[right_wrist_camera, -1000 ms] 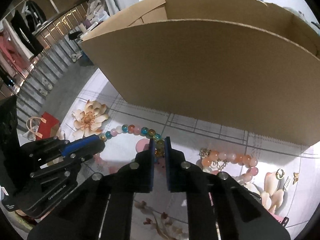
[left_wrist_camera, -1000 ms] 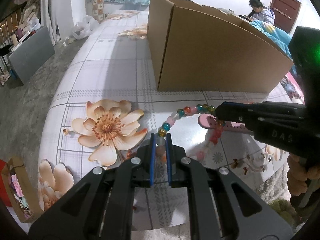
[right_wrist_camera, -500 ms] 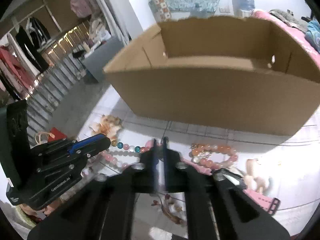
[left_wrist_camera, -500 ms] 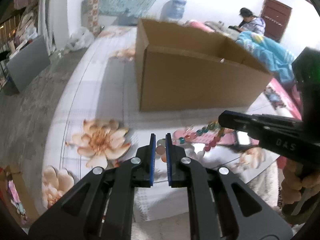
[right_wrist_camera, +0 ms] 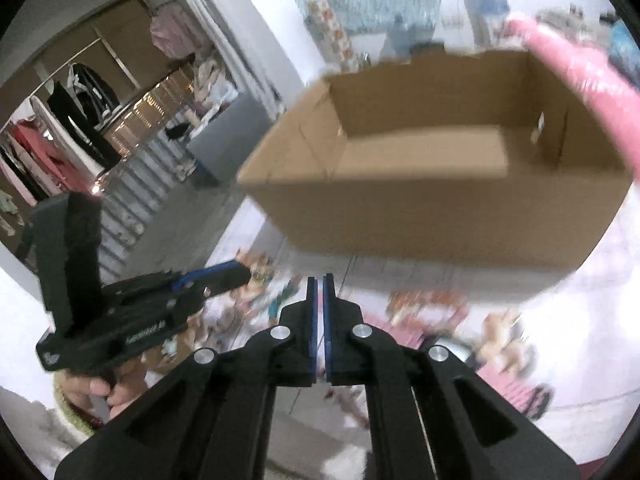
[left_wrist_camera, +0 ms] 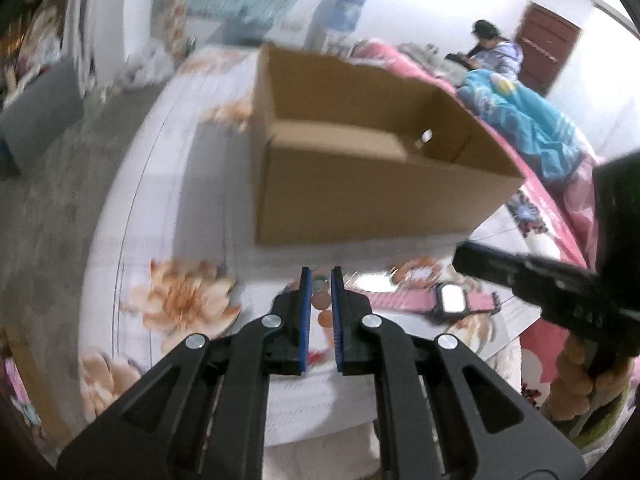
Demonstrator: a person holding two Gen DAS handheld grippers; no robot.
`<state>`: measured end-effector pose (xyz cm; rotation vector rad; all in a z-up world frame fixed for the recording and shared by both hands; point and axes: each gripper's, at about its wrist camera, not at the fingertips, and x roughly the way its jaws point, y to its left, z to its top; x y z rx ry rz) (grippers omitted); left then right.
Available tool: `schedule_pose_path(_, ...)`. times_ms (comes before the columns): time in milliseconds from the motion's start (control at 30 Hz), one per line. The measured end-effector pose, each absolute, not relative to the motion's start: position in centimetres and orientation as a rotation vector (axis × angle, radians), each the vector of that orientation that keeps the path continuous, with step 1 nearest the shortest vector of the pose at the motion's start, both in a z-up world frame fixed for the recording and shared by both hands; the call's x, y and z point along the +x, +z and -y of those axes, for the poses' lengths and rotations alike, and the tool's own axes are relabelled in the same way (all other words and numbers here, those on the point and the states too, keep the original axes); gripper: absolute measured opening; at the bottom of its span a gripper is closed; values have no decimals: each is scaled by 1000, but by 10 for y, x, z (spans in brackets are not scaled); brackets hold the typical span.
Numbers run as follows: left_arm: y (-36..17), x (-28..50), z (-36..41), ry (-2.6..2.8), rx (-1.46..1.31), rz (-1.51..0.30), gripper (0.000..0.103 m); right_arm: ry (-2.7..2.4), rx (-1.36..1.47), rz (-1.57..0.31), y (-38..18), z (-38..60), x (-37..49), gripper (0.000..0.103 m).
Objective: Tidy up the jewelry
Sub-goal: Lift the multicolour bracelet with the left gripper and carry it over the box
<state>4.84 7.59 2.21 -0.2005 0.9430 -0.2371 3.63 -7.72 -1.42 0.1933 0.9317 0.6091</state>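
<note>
Carry step: left gripper (left_wrist_camera: 321, 280) clamps beads of multicoloured bead necklace (left_wrist_camera: 322, 307), raised above floral worktop (left_wrist_camera: 176, 184). Right gripper (right_wrist_camera: 319, 285) near-closed; whether it grips strand, cannot tell. Next, probably: carry over open brown cardboard box (left_wrist_camera: 360, 196) rim, release inside.

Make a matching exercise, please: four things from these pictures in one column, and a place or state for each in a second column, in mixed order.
Things
1. cardboard box
2. pink watch
3. left gripper
4. beads

Places or states
A. lies flat on the table, right of the left gripper
B. held between blue pads
C. stands open at the top, behind the jewelry
D. closed on a strand, raised above the table

Pairs: 1-C, 2-A, 3-D, 4-B
</note>
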Motion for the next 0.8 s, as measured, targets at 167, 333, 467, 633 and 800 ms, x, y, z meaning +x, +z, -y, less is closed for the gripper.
schedule_pose_path(167, 9, 39, -102, -168, -231, -959, 8, 658, 169, -1015, -45, 51, 35, 22)
schedule_pose_path(333, -6, 36, -128, -47, -216, -973, 8, 680, 116, -1053, -61, 22, 39, 25)
schedule_pose_path(467, -13, 32, -151, -20, -255, -975, 8, 689, 75, -1068, -68, 0, 44, 25)
schedule_pose_path(633, -24, 31, -159, -37, -300, -983, 8, 682, 0, -1064, -72, -26, 55, 25)
schedule_pose_path(800, -31, 29, -160, -55, -325, -982, 8, 676, -123, -1051, -75, -51, 64, 25)
